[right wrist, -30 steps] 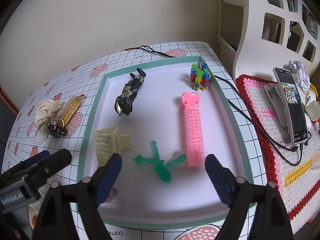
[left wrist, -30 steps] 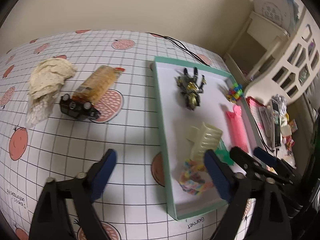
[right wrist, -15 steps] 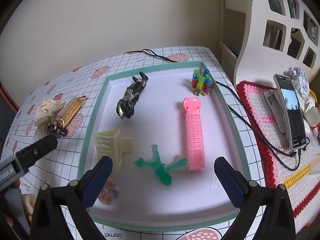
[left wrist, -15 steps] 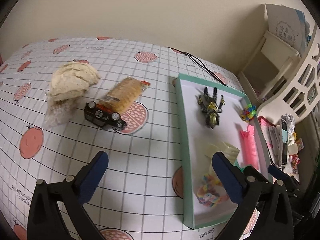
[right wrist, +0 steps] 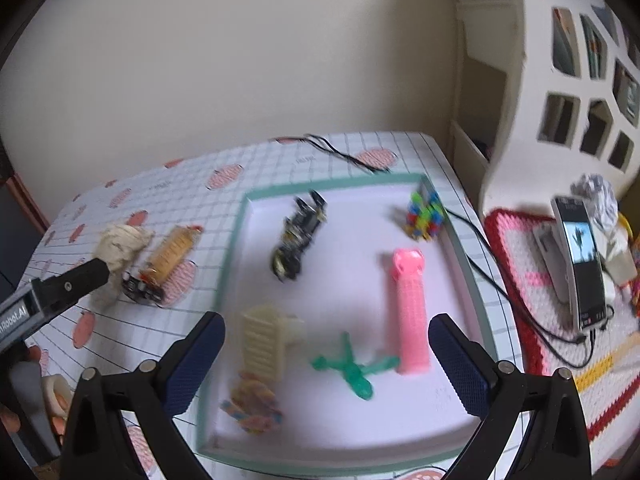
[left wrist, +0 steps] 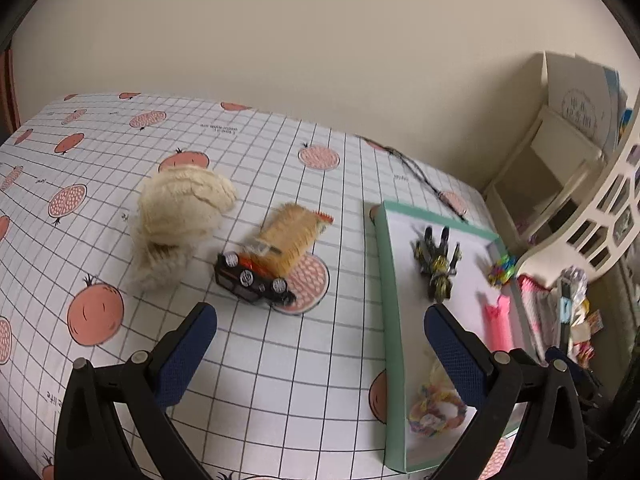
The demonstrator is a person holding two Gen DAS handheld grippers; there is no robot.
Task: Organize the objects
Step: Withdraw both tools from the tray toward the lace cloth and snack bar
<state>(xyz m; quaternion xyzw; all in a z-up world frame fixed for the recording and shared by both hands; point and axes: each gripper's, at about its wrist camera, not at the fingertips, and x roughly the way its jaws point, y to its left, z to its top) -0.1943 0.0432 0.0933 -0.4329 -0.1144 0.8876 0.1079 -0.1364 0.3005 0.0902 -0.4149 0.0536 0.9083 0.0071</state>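
Gridded table (left wrist: 280, 360): left hand-held gripper (left wrist: 320, 344) wide and empty; ahead, toy car (left wrist: 252, 280) touches snack packet (left wrist: 292, 236), outside tray (left wrist: 390, 280). Risk: grasping the car drags the packet.

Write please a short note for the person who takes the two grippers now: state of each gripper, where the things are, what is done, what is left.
Left gripper: open, empty, above the tablecloth.
Right gripper: open, empty, above the tray.
In the tray: hair claw, green toy, pink roller, dark robot toy, colourful blocks, beaded band.
On the cloth, outside the tray: toy car, snack packet, cream cloth bundle.
Left: probably these three, if they belong in the tray.
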